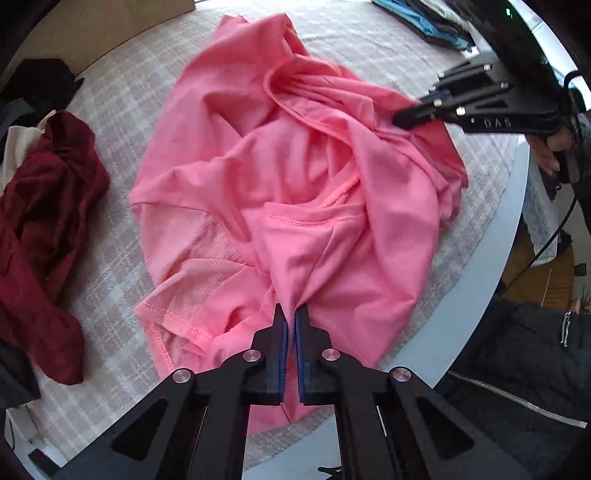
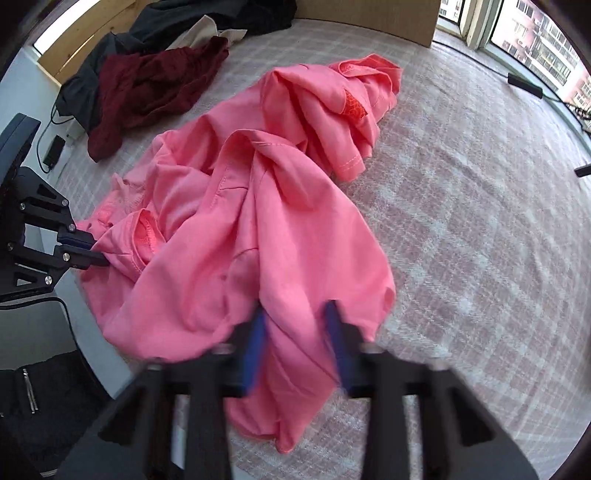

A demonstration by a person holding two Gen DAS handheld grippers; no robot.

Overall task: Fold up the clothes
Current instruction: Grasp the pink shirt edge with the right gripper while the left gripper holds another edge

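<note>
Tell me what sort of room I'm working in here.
Probably a bedroom at home: the pink garment lies on a checked bedcover, a heap of dark clothes sits by a wooden headboard, and windows show apartment blocks.

Checked cloth on table; bright window behind

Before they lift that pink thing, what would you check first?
1. Left fingers closed on the pink shirt: ok.
2. Right fingers closed on its far edge: ok in the left wrist view; their own view is blurred.
3. Shirt lying flat: not ok, it is crumpled and twisted.
4. Both grips on matching corners: cannot tell, folds hide the shape.
5. Dark red garment clear of the shirt: ok, it lies apart to one side.
</note>
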